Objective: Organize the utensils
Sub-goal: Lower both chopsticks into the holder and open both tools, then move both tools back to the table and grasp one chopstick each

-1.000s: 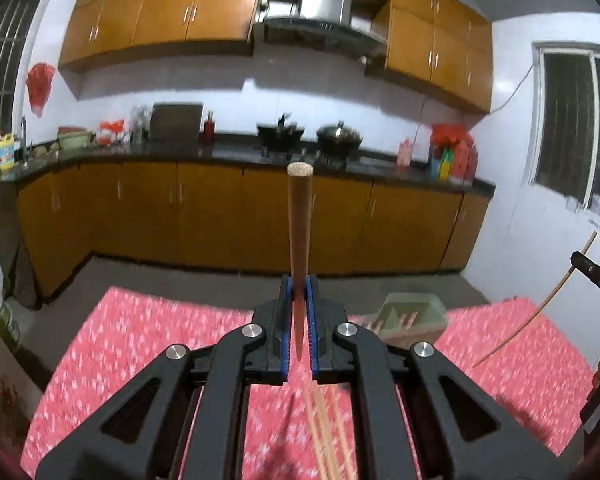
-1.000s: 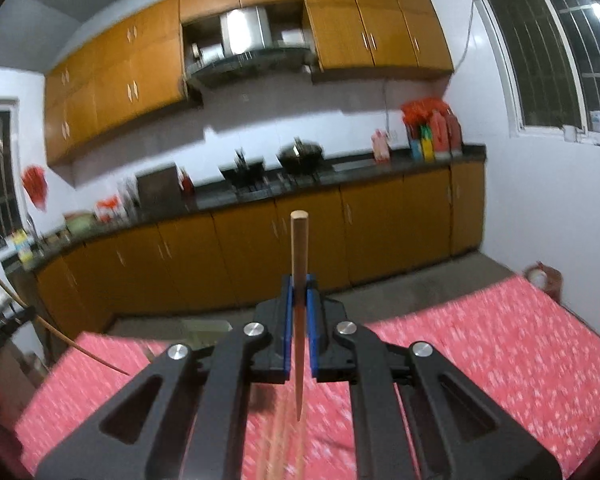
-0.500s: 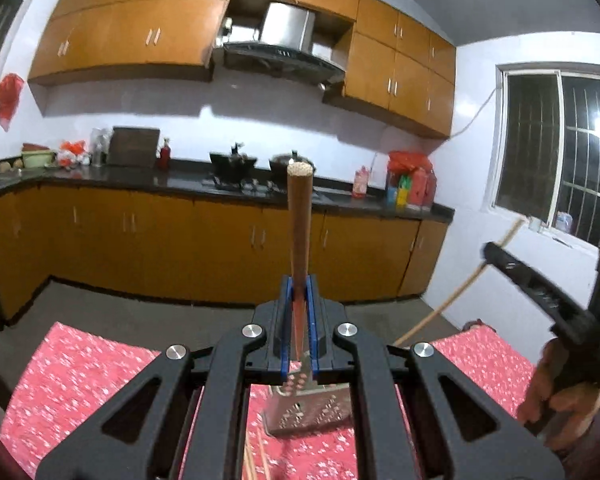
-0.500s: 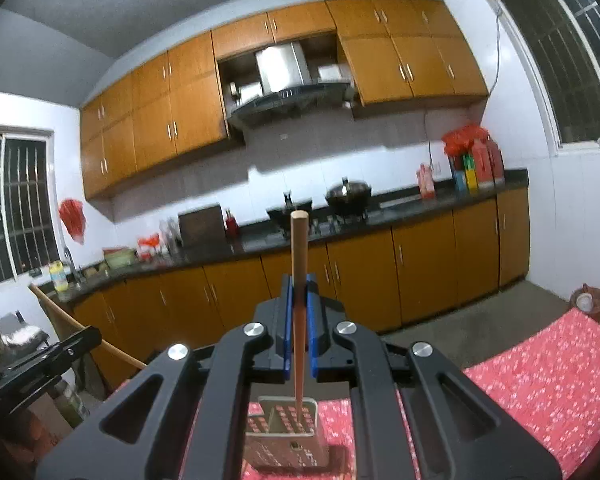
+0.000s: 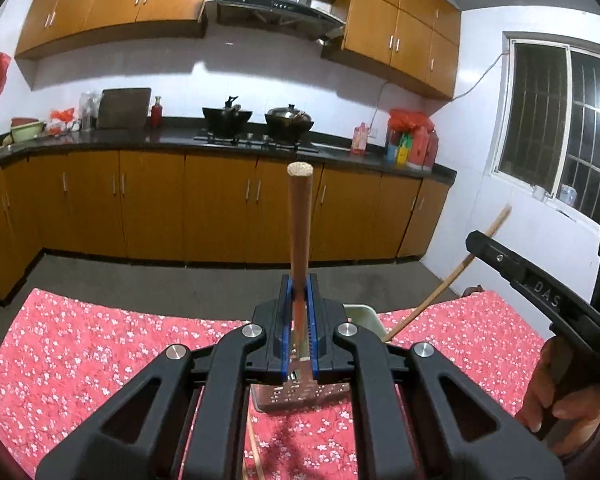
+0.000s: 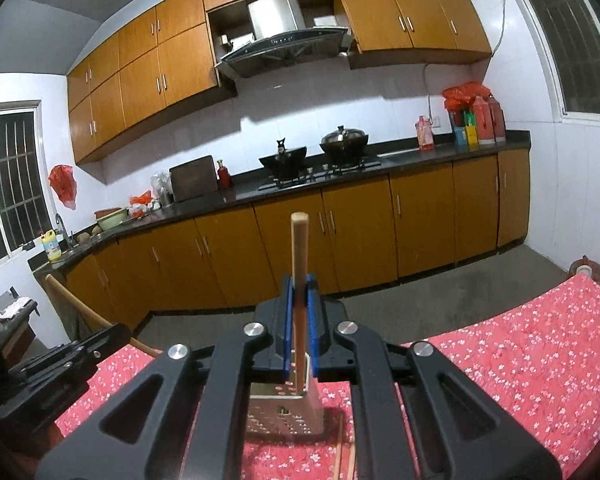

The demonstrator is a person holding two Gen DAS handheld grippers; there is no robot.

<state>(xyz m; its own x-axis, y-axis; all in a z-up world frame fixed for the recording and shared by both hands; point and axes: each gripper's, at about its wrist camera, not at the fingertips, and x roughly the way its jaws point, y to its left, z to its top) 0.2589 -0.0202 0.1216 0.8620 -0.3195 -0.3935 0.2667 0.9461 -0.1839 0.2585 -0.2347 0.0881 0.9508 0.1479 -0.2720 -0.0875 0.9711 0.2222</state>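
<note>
The left gripper and the right gripper are each pinching one chopstick above the metal holder on the red surface.

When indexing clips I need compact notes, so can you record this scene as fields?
left claw: shut on red-brown wooden-handled perforated metal spatula, handle end pointing away from the camera
right claw: shut on pale wooden-handled perforated metal spatula, held the same way
surface: red floral tablecloth beneath both blades
behind left claw: pale green plastic container, mostly hidden
contact of blades with cloth: cannot tell
</note>
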